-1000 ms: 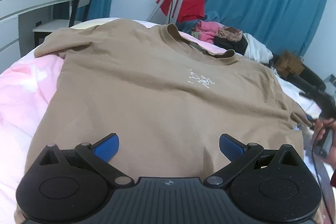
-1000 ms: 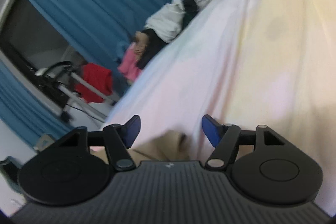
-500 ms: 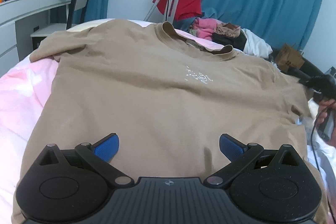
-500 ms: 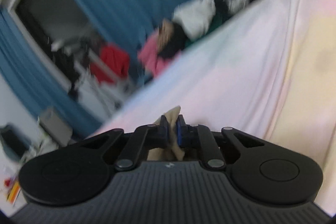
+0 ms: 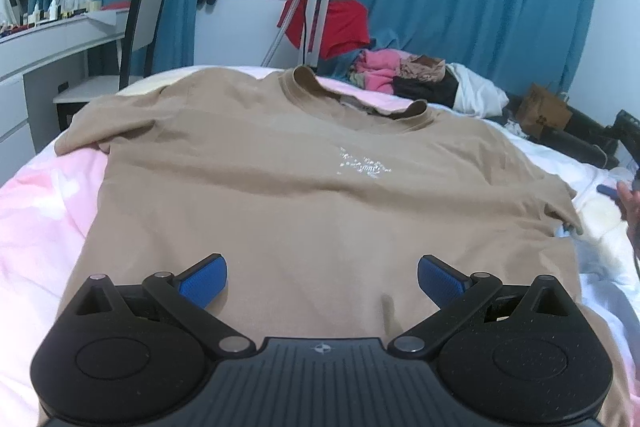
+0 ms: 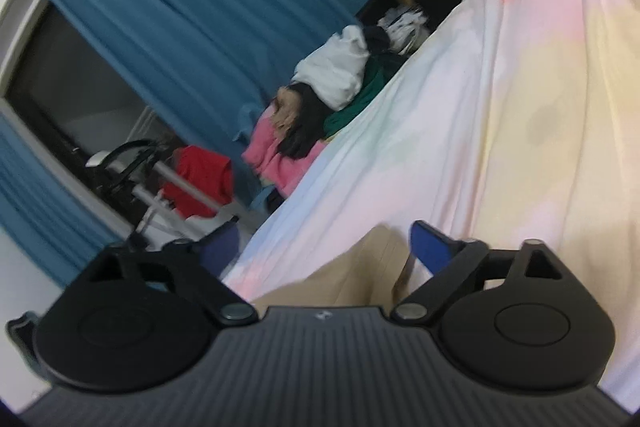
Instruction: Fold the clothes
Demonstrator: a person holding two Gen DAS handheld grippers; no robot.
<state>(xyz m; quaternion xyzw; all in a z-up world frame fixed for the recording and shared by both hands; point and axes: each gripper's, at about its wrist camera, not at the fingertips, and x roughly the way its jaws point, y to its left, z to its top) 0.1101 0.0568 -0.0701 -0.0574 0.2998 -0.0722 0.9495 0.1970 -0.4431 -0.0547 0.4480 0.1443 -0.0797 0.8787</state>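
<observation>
The left hand-held gripper [image 5: 322, 277] hangs low over the bottom hem of a tan T-shirt [image 5: 304, 195], its blue pads spread wide with nothing pinched between them; bare cloth fills the gap. The T-shirt lies face up and flat on the bed [image 5: 36, 211], stretching away ahead of this gripper to its collar [image 5: 360, 99] at the far end, with a small pale print [image 5: 362, 165] on the chest just beyond the middle. One sleeve [image 5: 108, 123] lies far ahead and to the left, the other [image 5: 560, 203] ahead and to the right, where a hand [image 5: 632, 203] shows at the picture's edge. The right hand-held gripper [image 6: 324, 251] is opening its jaws: they stand far apart, and a fold of the tan cloth lies between them, close to the right pad but not pressed by either. Ahead of it runs the pastel bed sheet, and beyond that, to the upper left, a pile of clothes [image 6: 320, 115] sits before blue curtains [image 6: 192, 27].
</observation>
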